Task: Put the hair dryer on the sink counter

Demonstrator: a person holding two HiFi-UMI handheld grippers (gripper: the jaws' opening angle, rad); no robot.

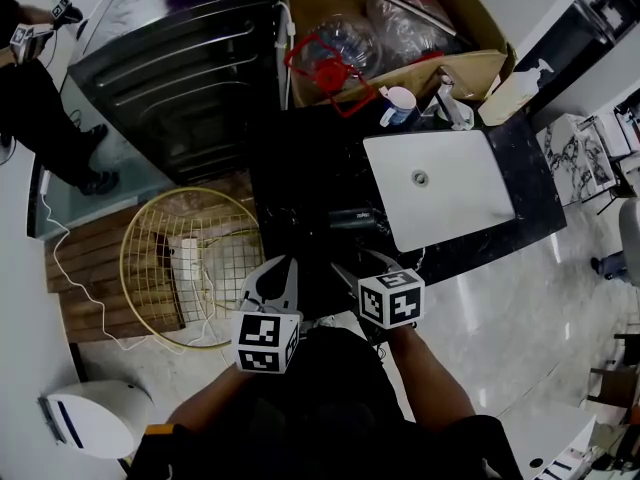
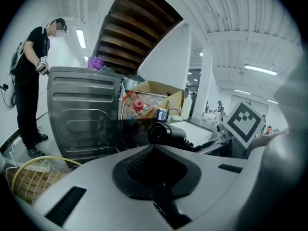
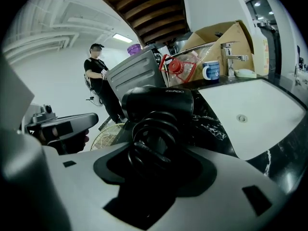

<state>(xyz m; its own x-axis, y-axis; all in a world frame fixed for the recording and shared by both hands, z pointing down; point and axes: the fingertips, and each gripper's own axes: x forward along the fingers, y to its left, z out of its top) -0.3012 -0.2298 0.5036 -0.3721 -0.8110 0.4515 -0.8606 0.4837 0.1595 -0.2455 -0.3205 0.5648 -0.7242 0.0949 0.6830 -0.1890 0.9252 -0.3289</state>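
The black hair dryer [image 1: 350, 218] lies on the black marble sink counter [image 1: 300, 183], just left of the white basin [image 1: 440, 188]. My right gripper [image 1: 365, 258] reaches it from the counter's front edge. In the right gripper view the dryer's body [image 3: 156, 102] is straight ahead, and its coiled cord [image 3: 154, 143] fills the space between the wide-set jaws of the right gripper [image 3: 154, 154], which hold it. My left gripper [image 1: 280, 265] hangs shut and empty to the left, below the counter edge. The left gripper [image 2: 155, 148] looks at the dryer's round end [image 2: 163, 133].
A yellow wire basket [image 1: 190, 268] stands on the floor at the left. A grey appliance [image 1: 180, 58] and a cardboard box [image 1: 400, 28] of plastic bottles stand behind the counter. A mug [image 1: 400, 104], a faucet [image 1: 452, 103] and a soap bottle [image 1: 515, 88] line the basin's far side. A person [image 1: 40, 88] stands far left.
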